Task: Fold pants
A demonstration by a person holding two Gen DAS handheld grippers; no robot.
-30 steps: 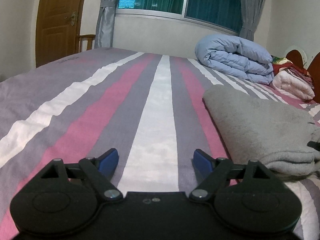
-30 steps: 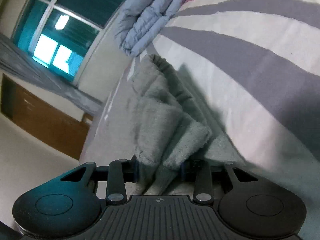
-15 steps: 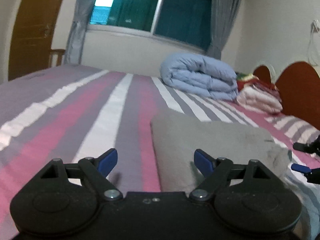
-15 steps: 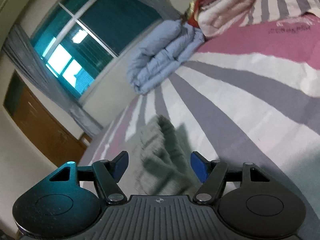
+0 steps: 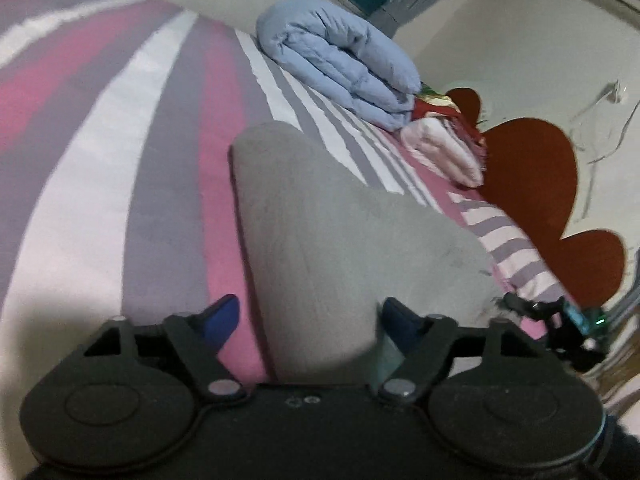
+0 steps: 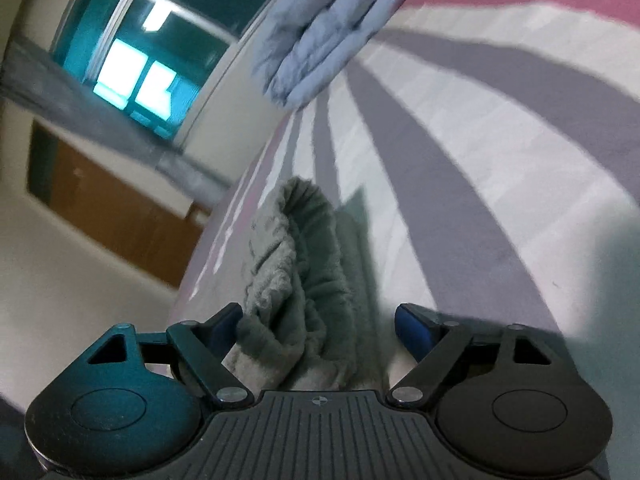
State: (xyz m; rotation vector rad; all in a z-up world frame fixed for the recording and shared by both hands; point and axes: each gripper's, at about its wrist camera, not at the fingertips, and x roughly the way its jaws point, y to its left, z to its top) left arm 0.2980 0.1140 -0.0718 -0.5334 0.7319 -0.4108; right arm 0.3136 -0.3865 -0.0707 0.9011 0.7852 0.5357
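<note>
1. The left hand-held gripper (image 5: 306, 322) has its jaws apart and closing, with the folded edge of the grey pants (image 5: 320, 240) between its blue pads. The pad at 3 o'clock sits against the cloth, while the pad at 9 o'clock stands clear over the bedsheet, so nothing is clamped.
2. The right hand-held gripper (image 6: 318, 328) has its jaws wide and opening. The bunched end of the pants (image 6: 296, 280) lies between them, close to the 9 o'clock pad and well apart from the 3 o'clock pad, lying loose in the gap.
3. The pants lie folded on the bed (image 5: 160, 160), a long grey slab running from the left hand-held gripper toward 12 o'clock in its view.
4. The bed carries a sheet striped in pink, grey and white.
5. In the left wrist view, a rolled blue duvet (image 5: 340, 56) rests at 12 o'clock beyond the pants. A pink and red pile of bedding (image 5: 444, 140) lies just beside it at 1 o'clock.
6. A dark red headboard (image 5: 532, 184) stands at 2 o'clock.
7. In the right wrist view, a window (image 6: 132, 52) and a wooden door (image 6: 112, 208) show at 10 o'clock.
</note>
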